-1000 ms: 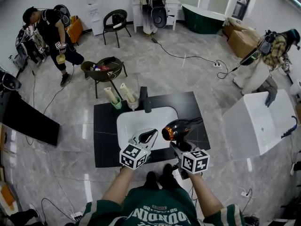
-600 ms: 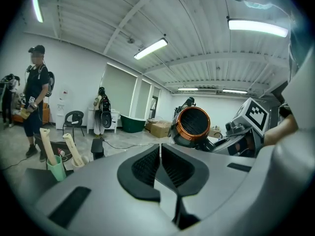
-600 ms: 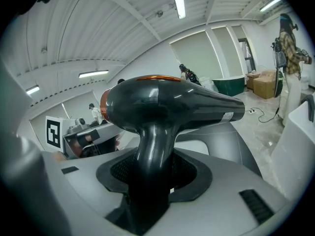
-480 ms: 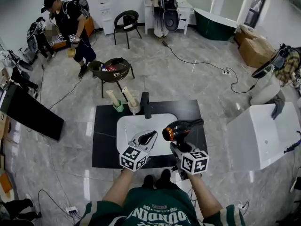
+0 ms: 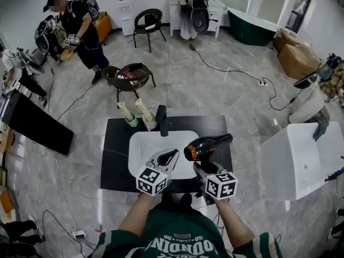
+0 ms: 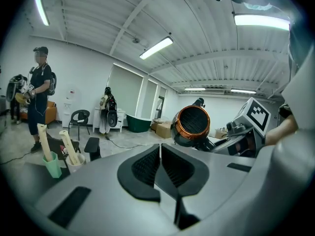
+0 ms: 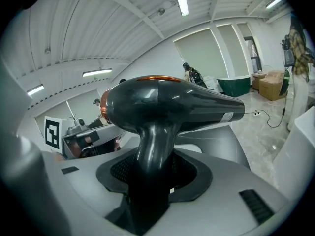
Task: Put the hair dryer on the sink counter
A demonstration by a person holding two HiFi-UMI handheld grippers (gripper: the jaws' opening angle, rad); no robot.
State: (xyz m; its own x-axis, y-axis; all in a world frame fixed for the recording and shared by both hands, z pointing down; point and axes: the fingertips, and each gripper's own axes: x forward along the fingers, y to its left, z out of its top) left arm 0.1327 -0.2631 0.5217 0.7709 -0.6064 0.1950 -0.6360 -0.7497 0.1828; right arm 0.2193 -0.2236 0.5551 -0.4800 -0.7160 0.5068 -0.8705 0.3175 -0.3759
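The landmark is the white rectangular sink basin (image 5: 146, 145), set into a black rectangular counter top (image 5: 116, 163).

Right gripper (image 5: 199, 167): positioned at the near right corner of the basin. Its jaws are clamped on the handle of the glossy black hair dryer with a copper-orange ring (image 5: 206, 147), and the handle fills the gap between the pads. The dryer is held above the right edge of the basin. The ringed end faces in over the basin and the barrel points away from it to the right.

Left gripper (image 5: 169, 156): positioned over the near part of the basin, just left of the dryer. Its jaws are closed pad against pad with nothing between them.

A black faucet (image 5: 161, 120) stands at the far edge of the basin. A green cup (image 5: 131, 121) and a white cup (image 5: 149, 124), each holding a cream-coloured stick-shaped item, stand at the far left corner of the basin.
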